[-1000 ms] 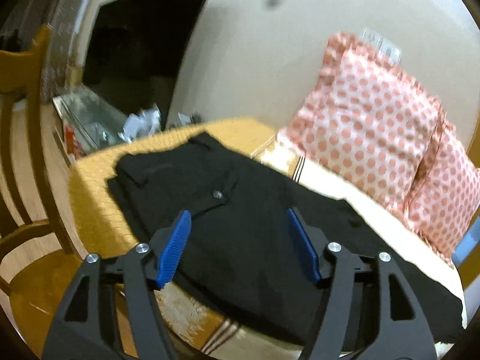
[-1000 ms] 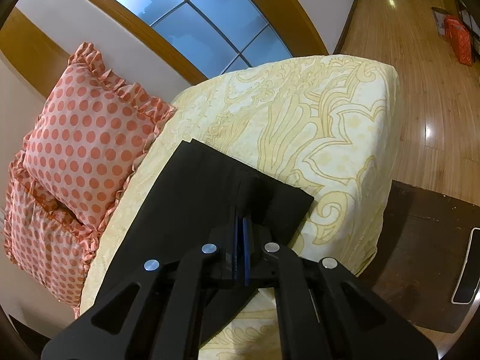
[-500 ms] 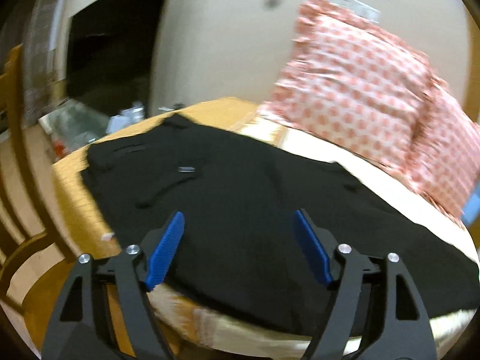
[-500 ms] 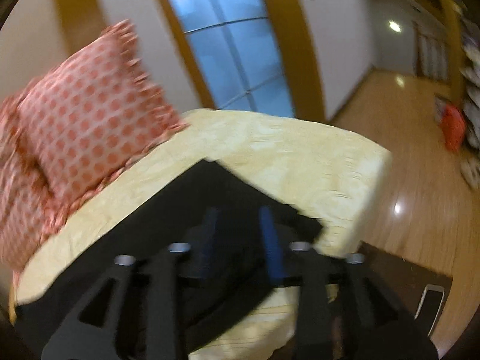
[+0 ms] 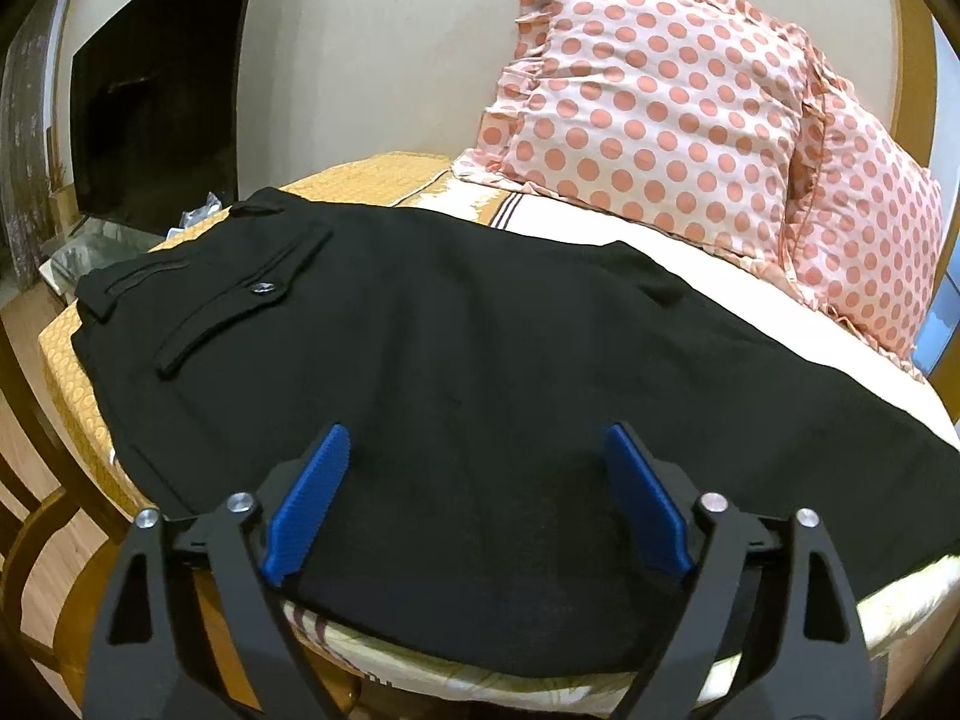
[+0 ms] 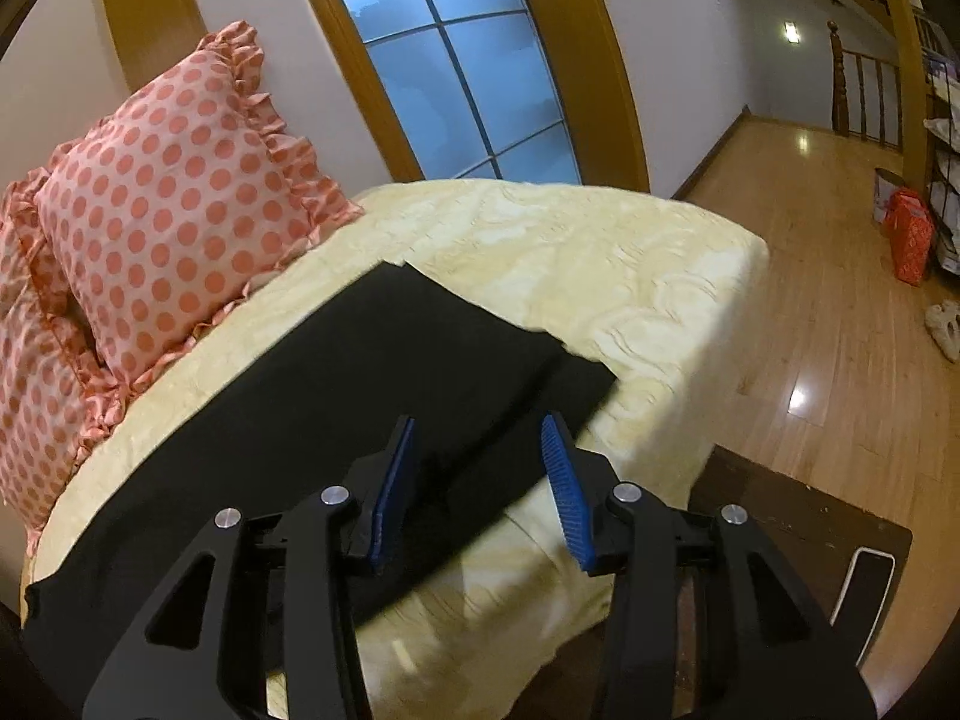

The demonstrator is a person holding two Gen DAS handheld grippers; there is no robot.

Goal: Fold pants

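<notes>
You see matt black cloth pants (image 5: 456, 360) on a soft quilted bedspread (image 6: 600, 276), cotton-looking dotted pillows (image 5: 660, 96), a glossy wood floor (image 6: 828, 348), and ribbed blue plastic pads (image 5: 306, 504).

The left gripper (image 5: 474, 498) tilts downward with jaws opening wide; the right gripper (image 6: 480, 480) stands half-spread, gripping nothing.

1. No writing, label, brand, number or sign can be read in either wrist view.
</notes>
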